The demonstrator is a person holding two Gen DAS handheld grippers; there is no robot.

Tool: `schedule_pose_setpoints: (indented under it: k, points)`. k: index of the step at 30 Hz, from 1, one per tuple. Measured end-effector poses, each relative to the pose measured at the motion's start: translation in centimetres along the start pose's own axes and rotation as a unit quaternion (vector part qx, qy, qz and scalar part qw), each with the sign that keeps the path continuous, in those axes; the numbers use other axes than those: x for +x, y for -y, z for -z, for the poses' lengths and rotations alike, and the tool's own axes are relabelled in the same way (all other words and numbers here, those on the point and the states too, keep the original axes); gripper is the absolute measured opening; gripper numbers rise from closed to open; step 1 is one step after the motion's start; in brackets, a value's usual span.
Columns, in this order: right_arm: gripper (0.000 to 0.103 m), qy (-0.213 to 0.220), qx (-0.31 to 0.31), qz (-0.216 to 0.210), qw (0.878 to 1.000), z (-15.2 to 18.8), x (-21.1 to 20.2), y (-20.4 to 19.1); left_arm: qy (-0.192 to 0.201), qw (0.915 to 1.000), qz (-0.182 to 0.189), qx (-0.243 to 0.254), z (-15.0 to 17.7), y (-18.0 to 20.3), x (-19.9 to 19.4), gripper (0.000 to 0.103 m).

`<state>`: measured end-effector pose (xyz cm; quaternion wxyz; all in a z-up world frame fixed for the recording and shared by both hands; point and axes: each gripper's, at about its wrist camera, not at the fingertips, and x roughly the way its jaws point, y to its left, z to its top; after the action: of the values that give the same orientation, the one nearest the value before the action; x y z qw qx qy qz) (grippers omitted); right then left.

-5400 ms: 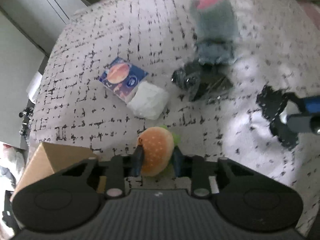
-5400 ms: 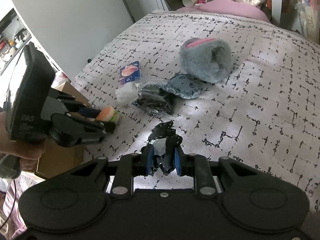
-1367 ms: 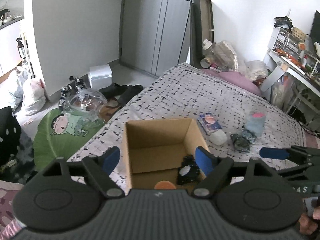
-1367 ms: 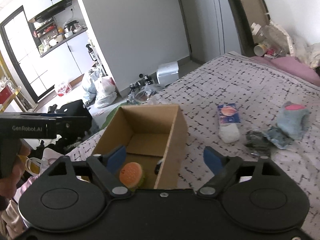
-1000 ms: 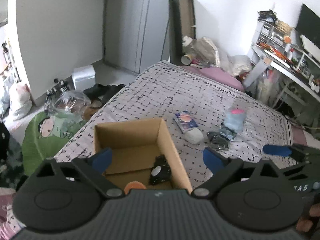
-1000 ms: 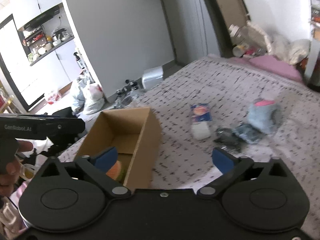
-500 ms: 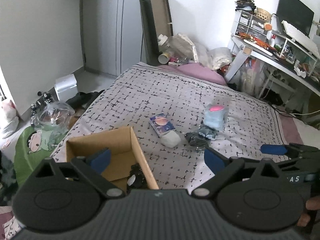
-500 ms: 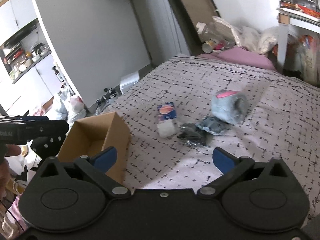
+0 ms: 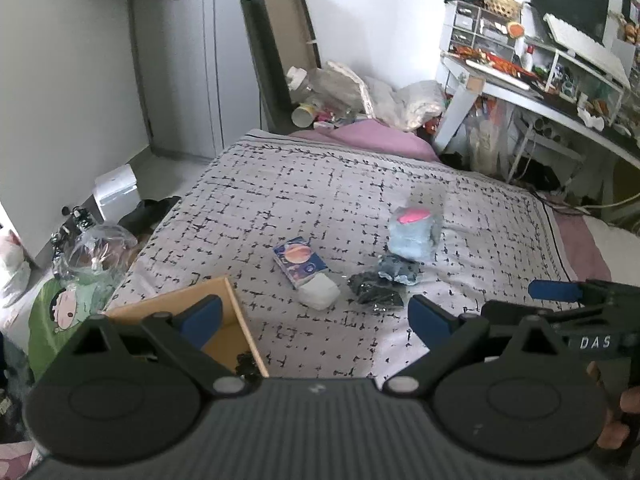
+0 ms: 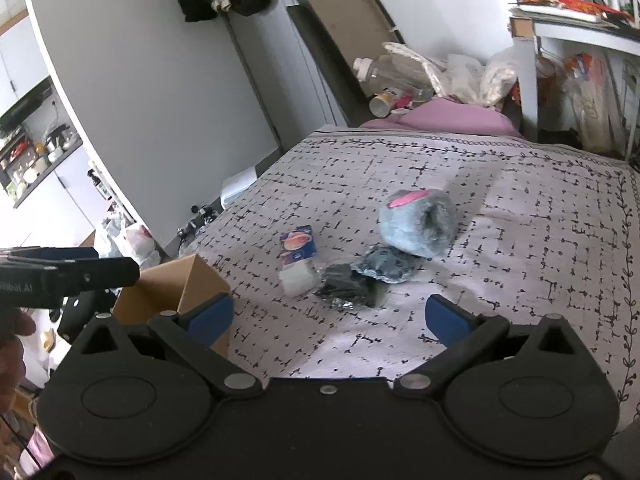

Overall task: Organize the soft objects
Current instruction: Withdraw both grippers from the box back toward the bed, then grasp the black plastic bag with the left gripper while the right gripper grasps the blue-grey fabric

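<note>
On the patterned bed (image 9: 328, 184) lie a fluffy grey-blue soft toy with a pink patch (image 9: 414, 234) (image 10: 418, 220), a tissue pack with a planet print (image 9: 302, 266) (image 10: 297, 256), and a dark crumpled bag (image 9: 374, 292) (image 10: 348, 286). A cardboard box (image 9: 224, 320) (image 10: 176, 284) stands at the bed's near left corner with a dark soft object (image 9: 246, 362) inside. My left gripper (image 9: 316, 318) is open and empty above the bed's near edge. My right gripper (image 10: 328, 318) is open and empty, to its right.
A pink pillow (image 9: 360, 140) lies at the bed's head with bottles and bags behind it. A cluttered desk (image 9: 560, 80) stands to the right. Bags and a green cartoon mat (image 9: 64, 304) cover the floor on the left.
Both grippers let go of the burger toy and the dark soft object into the box, opened, and swung right from the box toward the items on the bed.
</note>
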<state>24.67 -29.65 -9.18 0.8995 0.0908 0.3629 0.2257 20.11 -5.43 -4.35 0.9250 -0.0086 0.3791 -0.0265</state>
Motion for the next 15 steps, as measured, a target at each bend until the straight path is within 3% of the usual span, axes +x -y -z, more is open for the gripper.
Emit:
schedule_pose_setpoints:
  k: [15]
  points:
    - [0.103,-0.012,0.008,0.022,1.000,-0.9,1.9,3.5,-0.035,0.9993,0.012,-0.011,-0.9,1.1,5.2,0.097]
